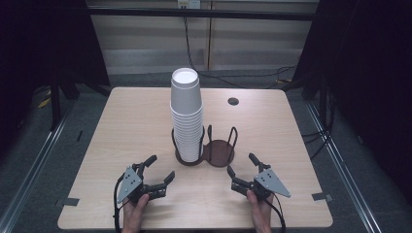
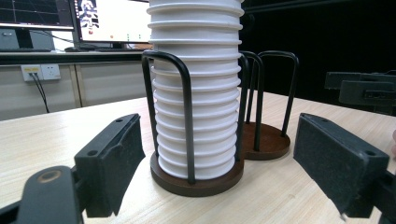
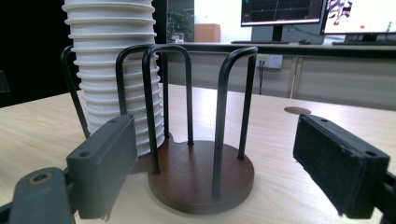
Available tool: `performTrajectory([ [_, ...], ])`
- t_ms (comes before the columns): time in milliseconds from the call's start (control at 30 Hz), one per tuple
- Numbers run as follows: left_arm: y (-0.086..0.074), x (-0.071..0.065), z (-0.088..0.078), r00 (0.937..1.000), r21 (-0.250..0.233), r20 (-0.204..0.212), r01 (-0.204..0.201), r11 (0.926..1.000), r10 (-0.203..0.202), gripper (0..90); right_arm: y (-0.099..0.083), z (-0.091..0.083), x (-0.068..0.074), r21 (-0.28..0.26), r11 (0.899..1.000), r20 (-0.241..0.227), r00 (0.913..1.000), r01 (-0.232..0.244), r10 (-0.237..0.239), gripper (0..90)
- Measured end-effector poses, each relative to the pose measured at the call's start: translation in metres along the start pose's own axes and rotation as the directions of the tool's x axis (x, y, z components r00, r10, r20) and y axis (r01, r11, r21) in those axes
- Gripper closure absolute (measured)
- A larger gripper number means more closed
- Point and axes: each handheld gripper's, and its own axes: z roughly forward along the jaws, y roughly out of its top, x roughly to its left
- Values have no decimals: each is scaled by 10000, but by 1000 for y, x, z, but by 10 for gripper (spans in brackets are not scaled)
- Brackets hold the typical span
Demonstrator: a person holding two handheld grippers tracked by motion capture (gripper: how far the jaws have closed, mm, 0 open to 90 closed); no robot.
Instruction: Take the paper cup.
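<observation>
- Nothing looks started: the stack of white paper cups [image 1: 186, 114] stands in the left ring of the double wire cup holder [image 1: 204, 150], and the right ring's brown base [image 3: 201, 175] is bare.
- Left gripper [image 1: 158, 174] and right gripper [image 1: 241, 169] sit near the table's [image 1: 121, 126] front edge, jaws spread, holding nothing.
- The holder's black wire loops [image 2: 169, 112] fence the cups in, so they would have to be lifted upward.
- A cable hole [image 1: 233, 101] lies far right.

High cam overhead; both gripper cams low, near shared cup rack [image 1: 204, 150].
</observation>
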Motion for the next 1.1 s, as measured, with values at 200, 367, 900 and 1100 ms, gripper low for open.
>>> performTrajectory([
  [200,0,0,0,10000,-8,51,-11,10000,11,157,1,2,0,269,9996,29,10000,-95,94,130],
  [367,0,0,0,10000,8,68,-32,10000,32,157,2,4,0,508,9986,15,9999,-171,171,146],
  [900,0,0,0,10000,-11,71,-10,10000,10,157,8,5,4,1440,9888,-880,9947,-397,527,251],
  [1100,0,0,0,9998,-5,180,-17,10000,18,157,21,6,4,1463,9892,-1295,9912,-91,282,272],
])
